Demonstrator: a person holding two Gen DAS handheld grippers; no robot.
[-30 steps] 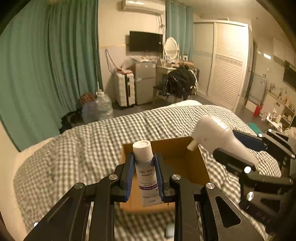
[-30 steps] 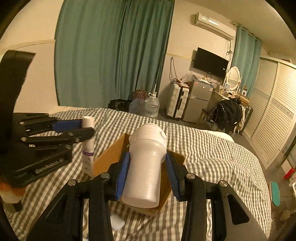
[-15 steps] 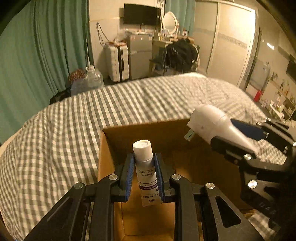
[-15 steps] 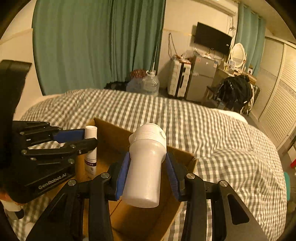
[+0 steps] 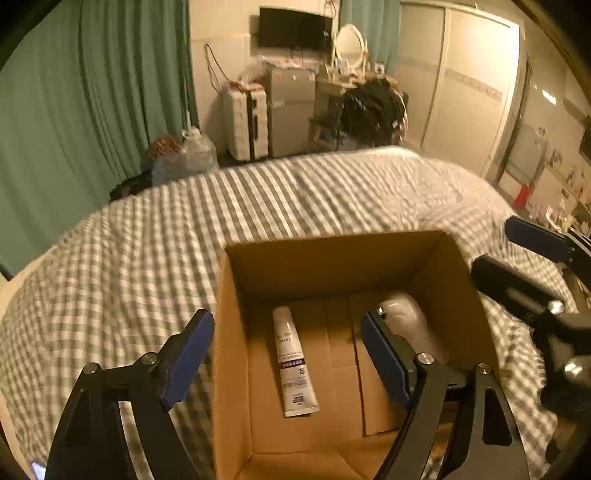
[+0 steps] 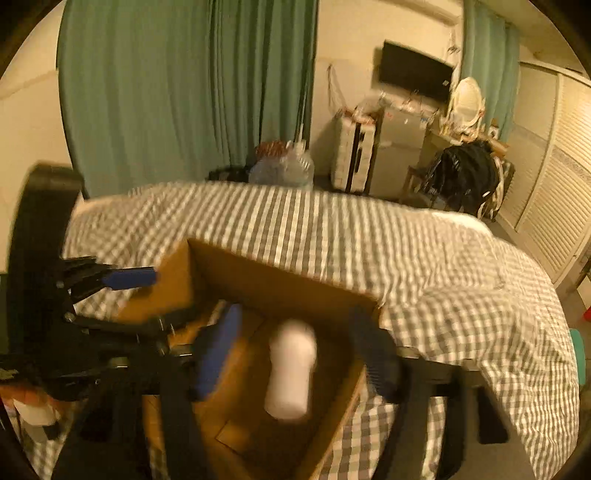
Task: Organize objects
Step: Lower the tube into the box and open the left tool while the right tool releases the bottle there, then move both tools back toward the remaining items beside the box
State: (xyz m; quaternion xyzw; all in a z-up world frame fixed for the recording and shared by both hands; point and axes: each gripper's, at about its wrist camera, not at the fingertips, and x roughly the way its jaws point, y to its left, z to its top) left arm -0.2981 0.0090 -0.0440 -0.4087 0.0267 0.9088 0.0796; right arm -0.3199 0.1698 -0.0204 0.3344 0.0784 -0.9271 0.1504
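Here, a cardboard box [image 5: 236,332] sits on a gingham bed [image 5: 147,240], with both grippers spread wide over it.

Green curtains [image 5: 92,92], a suitcase [image 5: 245,118], a wall TV [image 5: 291,27] and white wardrobe doors [image 5: 465,81] ring the room. Inside the box, a white tube [image 5: 293,360] lies flat on the floor; a white bottle [image 6: 291,373], blurred, is between the right gripper's [image 6: 299,358] parted fingers, ungripped. The left gripper [image 5: 286,354] is splayed, straddling the box's left wall, holding nothing.
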